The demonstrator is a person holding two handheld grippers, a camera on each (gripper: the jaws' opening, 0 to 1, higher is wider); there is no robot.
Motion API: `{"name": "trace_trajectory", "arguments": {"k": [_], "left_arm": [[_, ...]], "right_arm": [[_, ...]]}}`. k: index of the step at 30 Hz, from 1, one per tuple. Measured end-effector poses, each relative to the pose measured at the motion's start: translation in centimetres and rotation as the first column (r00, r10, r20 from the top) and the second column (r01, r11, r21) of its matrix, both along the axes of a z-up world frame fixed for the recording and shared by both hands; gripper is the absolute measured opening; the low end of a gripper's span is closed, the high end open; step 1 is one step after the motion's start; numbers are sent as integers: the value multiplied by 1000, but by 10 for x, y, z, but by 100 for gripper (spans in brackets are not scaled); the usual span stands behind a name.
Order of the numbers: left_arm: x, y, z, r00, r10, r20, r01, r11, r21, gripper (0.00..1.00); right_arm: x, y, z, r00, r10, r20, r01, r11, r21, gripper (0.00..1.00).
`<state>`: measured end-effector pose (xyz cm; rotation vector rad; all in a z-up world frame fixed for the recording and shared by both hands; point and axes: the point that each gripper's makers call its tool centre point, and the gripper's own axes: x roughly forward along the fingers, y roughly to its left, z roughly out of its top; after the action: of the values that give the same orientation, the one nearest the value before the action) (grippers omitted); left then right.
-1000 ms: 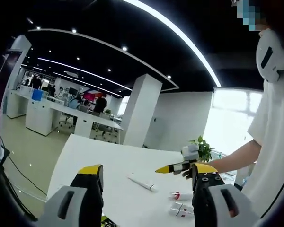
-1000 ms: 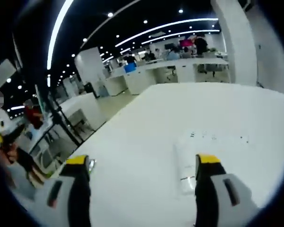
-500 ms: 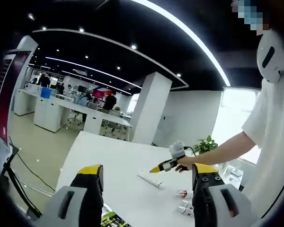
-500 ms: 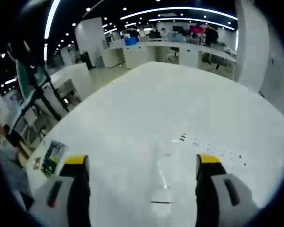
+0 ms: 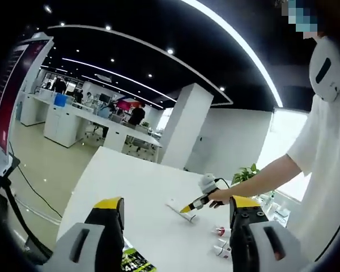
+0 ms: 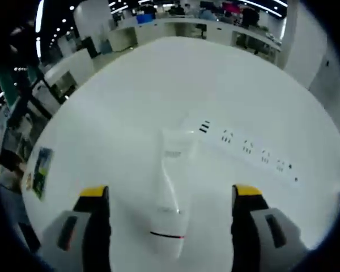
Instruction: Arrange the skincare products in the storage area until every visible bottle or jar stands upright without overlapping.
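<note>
A white skincare tube (image 6: pixel 170 190) lies flat on the white table (image 6: pixel 107 107), its cap with a red ring toward me, framed between the spread jaws of my right gripper (image 6: pixel 170 195), which is open. From the left gripper view, that same right gripper (image 5: pixel 188 208) is held by a hand, its yellow tip just over the tube (image 5: pixel 175 206). Two small bottles with red caps (image 5: pixel 220 245) lie on their sides near the table's front right. My left gripper (image 5: pixel 175 214) is open, raised over the near edge, holding nothing.
A white power strip (image 6: pixel 246 152) runs along the table beyond the tube. A green printed card (image 5: pixel 133 263) lies at the near edge, seen also as a leaflet (image 6: pixel 37 170). A potted plant (image 5: pixel 246 173) stands at the back right. A person in a white shirt (image 5: pixel 328 170) stands on the right.
My right gripper has come down and forward over the lying tube, which now sits large between its jaws. The left gripper has barely moved; both stay open.
</note>
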<state>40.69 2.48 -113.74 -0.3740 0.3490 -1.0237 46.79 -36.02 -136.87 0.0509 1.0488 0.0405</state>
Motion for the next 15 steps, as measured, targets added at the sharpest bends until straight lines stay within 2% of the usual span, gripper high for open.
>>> {"name": "trace_trajectory", "arguments": {"k": [2,4,9,14,15], "left_arm": [[0,-2,-3,1000,-4,-10,4,1000,1,78],[0,-3,-7,1000,-2,-23,2,1000,4,78],[3,-3,-12,999,8,-41,-7,1000,6,78],[5,-3,-16,998,11,-57,-11,1000,9,77],[5,-3,-17,998,14,-59,-13,1000,11,77]], "right_arm": [[-1,-3,-7,1000,2,-23,-3,1000,-25,85],[1,1,-9,1000,10,-25,-10,1000,-10,83],[3,8,-19,996,65,-53,-67,997,-31,78],[2,14,-28,995,64,-81,-65,998,-14,72],[2,12,-29,994,72,-82,-75,997,-36,70]]}}
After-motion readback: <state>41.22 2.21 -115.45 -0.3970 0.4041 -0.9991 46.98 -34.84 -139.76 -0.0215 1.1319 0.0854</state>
